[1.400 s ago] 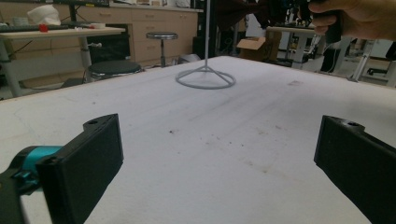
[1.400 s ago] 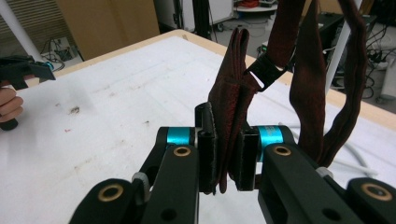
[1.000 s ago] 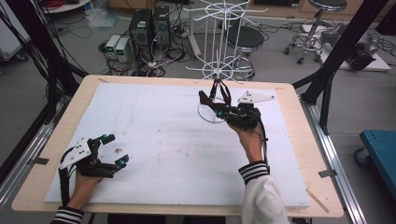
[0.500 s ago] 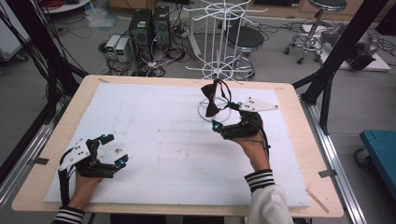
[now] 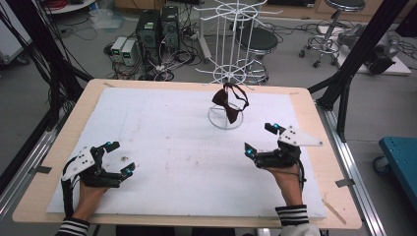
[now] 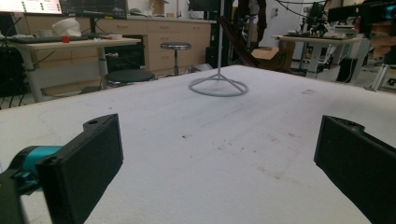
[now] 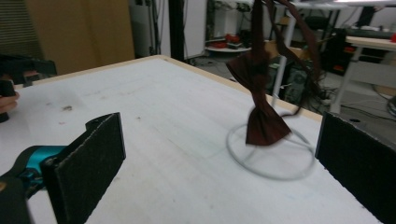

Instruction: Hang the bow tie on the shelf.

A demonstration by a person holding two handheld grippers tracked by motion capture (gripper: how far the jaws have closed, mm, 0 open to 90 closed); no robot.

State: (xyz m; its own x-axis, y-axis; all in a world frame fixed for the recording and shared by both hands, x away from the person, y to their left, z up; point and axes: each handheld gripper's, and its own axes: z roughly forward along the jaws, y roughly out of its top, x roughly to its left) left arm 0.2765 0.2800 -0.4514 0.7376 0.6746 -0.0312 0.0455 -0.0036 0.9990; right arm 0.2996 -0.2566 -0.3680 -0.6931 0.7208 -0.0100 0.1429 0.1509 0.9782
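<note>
A dark red bow tie [image 5: 227, 102] hangs by its strap from a low arm of the white wire rack [image 5: 231, 49], just above the rack's ring base [image 5: 225, 119]. My right gripper [image 5: 259, 138] is at the front right of the table, well apart from the tie. Its jaws have just been opening and now stand wide with nothing between them. In the right gripper view the tie [image 7: 261, 119] dangles, blurred, beyond the gripper [image 7: 219, 163]. My left gripper [image 5: 121, 157] rests at the front left, open and empty, and faces the ring base [image 6: 218, 87] from far off.
A white sheet [image 5: 167, 147] covers the wooden table [image 5: 314, 123]. Computer towers [image 5: 157, 29], stools [image 5: 260, 42] and cables stand on the floor behind the table. A blue cart [image 5: 401, 162] is at the right. Black frame posts [image 5: 354, 54] flank the table.
The right gripper let go of the bow tie at the rack, opened, and drew back to the front right. The tie now hangs from the rack. The left gripper stayed put.
</note>
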